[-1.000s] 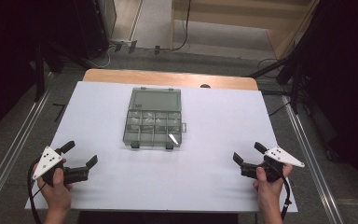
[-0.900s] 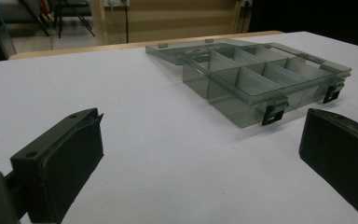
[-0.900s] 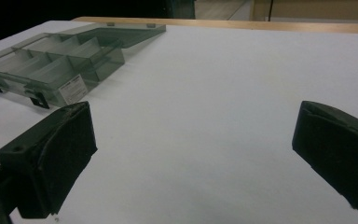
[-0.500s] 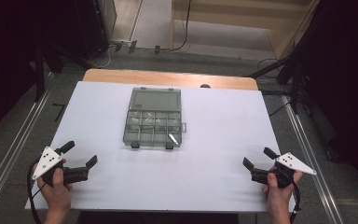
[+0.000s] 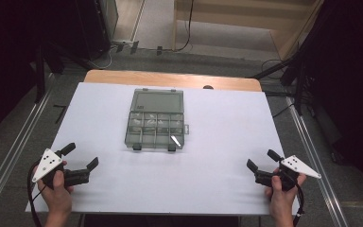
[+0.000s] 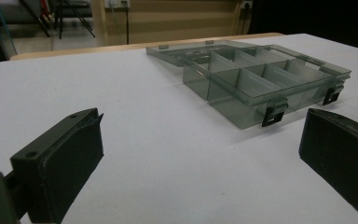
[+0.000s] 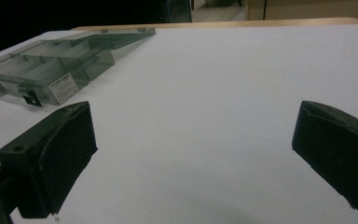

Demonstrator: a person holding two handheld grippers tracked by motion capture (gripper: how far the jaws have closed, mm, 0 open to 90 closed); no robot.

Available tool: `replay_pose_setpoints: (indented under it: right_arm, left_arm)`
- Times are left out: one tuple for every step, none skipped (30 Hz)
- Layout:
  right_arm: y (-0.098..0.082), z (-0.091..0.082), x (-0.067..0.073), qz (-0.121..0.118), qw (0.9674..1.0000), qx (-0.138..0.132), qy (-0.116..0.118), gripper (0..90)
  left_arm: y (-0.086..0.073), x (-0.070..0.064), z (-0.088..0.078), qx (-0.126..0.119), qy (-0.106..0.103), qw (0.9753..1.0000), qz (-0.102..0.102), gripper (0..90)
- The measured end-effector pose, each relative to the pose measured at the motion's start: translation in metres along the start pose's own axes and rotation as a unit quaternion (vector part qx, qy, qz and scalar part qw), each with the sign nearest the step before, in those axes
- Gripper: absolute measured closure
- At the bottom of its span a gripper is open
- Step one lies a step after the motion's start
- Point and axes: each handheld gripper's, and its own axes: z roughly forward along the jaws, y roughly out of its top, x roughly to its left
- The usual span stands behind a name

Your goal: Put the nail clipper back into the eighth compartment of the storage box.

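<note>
A smoky clear plastic organizer box [image 5: 156,127] lies at the middle of the white table [image 5: 227,118]. Its lid is folded flat open toward the far side, and its compartments look empty. A white label [image 5: 175,140] is on its near right corner. My left gripper [image 5: 81,155] rests near the front left corner, open, with nothing between its jaws. My right gripper [image 5: 261,159] sits near the front right corner, also open and empty. The box [image 6: 261,84] lies ahead and to the right of my left gripper [image 6: 200,158]. In the right gripper view the box [image 7: 51,70] is far left of my right gripper [image 7: 191,154].
A wooden strip [image 5: 170,78] edges the table's far side. Metal rails [image 5: 14,151] run along both sides of the table. Cables and dark stands [image 5: 293,75] stand on the floor beyond. The box's two black latches [image 6: 272,114] face the near edge.
My right gripper has drawn back toward the near right edge of the table and stayed open. The left gripper and the box have not moved.
</note>
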Motion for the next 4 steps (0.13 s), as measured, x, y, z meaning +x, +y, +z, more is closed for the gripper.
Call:
replay_pose_setpoints:
  right_arm:
    - [0.0001, 0.0003, 0.0003, -0.001, 1.0000, 0.002, 0.000, 0.0]
    - [0.0004, 0.0008, 0.0008, -0.001, 1.0000, 0.005, -0.001, 0.0]
    - [0.0007, 0.0017, 0.0008, -0.003, 1.0000, 0.008, -0.001, 0.0]
    - [0.0010, 0.0031, 0.0006, -0.001, 0.9999, 0.016, 0.002, 0.0]
  left_arm:
    - [0.0001, 0.0002, -0.0002, 0.001, 0.000, 1.0000, 0.000, 0.0]
    - [0.0000, 0.0001, -0.0002, 0.001, 0.000, 1.0000, 0.000, 0.0]
    - [0.0001, 0.0002, -0.0002, 0.001, 0.000, 1.0000, 0.000, 0.0]
    - [0.0000, 0.0002, -0.0001, 0.001, 0.000, 1.0000, -0.001, 0.0]
